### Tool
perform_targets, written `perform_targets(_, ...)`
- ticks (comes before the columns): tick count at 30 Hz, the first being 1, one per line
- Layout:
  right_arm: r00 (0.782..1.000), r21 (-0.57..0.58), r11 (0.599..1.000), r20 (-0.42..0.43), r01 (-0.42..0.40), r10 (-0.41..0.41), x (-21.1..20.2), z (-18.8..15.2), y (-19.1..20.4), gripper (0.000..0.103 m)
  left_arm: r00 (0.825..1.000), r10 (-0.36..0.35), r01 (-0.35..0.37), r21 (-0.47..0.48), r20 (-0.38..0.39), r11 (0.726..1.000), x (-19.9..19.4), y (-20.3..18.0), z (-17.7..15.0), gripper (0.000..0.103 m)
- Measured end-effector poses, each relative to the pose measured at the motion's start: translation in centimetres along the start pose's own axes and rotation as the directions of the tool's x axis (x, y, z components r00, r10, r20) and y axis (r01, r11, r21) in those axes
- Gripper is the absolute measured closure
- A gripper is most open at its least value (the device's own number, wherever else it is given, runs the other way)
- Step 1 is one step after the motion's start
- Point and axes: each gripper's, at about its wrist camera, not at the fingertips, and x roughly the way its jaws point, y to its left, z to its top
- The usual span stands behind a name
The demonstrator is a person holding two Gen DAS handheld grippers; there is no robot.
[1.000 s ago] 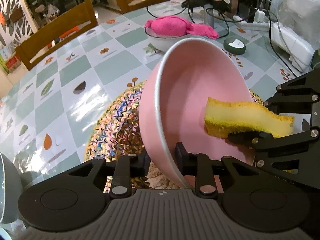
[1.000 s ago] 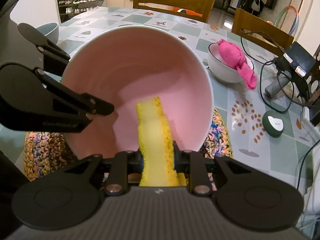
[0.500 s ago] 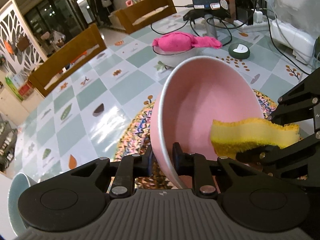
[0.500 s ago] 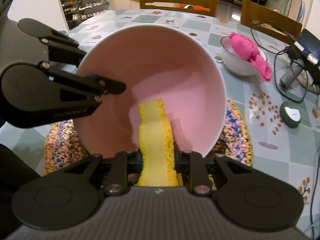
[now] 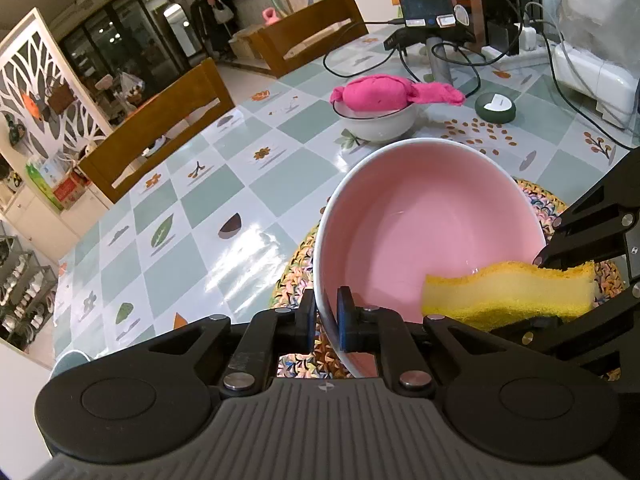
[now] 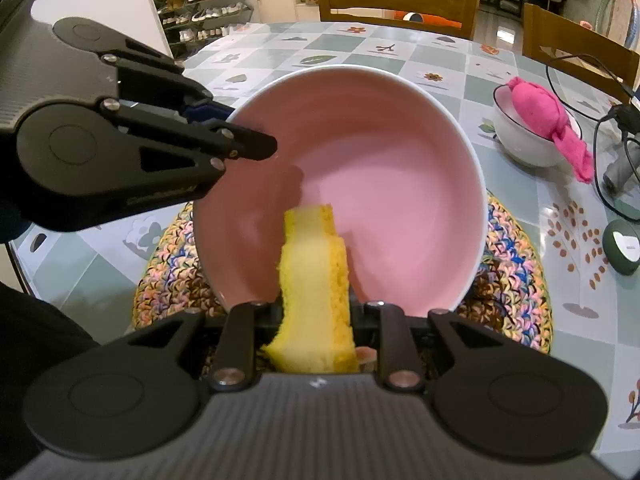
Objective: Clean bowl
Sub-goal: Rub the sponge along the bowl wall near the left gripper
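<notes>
Pink bowl point(image 5: 432, 216): tilted over woven mat point(image 6: 172, 272), near table point(image 5: 192, 264) edge.
Left gripper point(image 5: 325, 322): fingers clamped on bowl's rim.
Right gripper point(image 6: 316, 320): fingers clamped on yellow sponge point(image 6: 314, 264), its tip inside the bowl.

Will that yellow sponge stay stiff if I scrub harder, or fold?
Probably folds: the sponge already bows wavily beyond the right tongs. It looks soft and light, so it should squash against the pink bowl rather than scrape.

Pink bowl point(image 5: 432, 224), white-rimmed, tilted over the woven mat point(image 6: 516, 276); yellow sponge point(image 6: 314, 276) rests against its inner wall.
</notes>
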Motion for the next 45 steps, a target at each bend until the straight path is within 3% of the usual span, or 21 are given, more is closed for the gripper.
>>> perform_targets(10, 0.999, 0.006, 0.999, -0.012, 0.033, -0.033, -0.2, -0.3, -0.3, 0.08, 1.0, -0.003, 0.002, 0.028, 0.029, 1.0, -0.2, -0.8, 0.7, 0.09)
perform_targets(23, 0.989, -0.052, 0.988, 0.005, 0.147, -0.147, -0.2, -0.9, -0.7, 0.08, 0.997, -0.03, 0.029, 0.017, 0.069, 0.999, -0.8, -1.2, 1.0, 0.086)
perform_targets(38, 0.944, -0.23, 0.916, 0.077, 0.329, -0.32, 0.0, 0.3, -1.7, 0.08, 0.996, -0.036, 0.031, 0.053, 0.085, 0.998, -1.0, -1.7, 0.9, 0.083)
perform_targets(45, 0.933, -0.263, 0.895, 0.123, 0.359, -0.338, -0.4, 1.8, -2.4, 0.08, 0.995, -0.037, 0.031, 0.065, 0.088, 0.997, -1.1, -2.0, 1.0, 0.081)
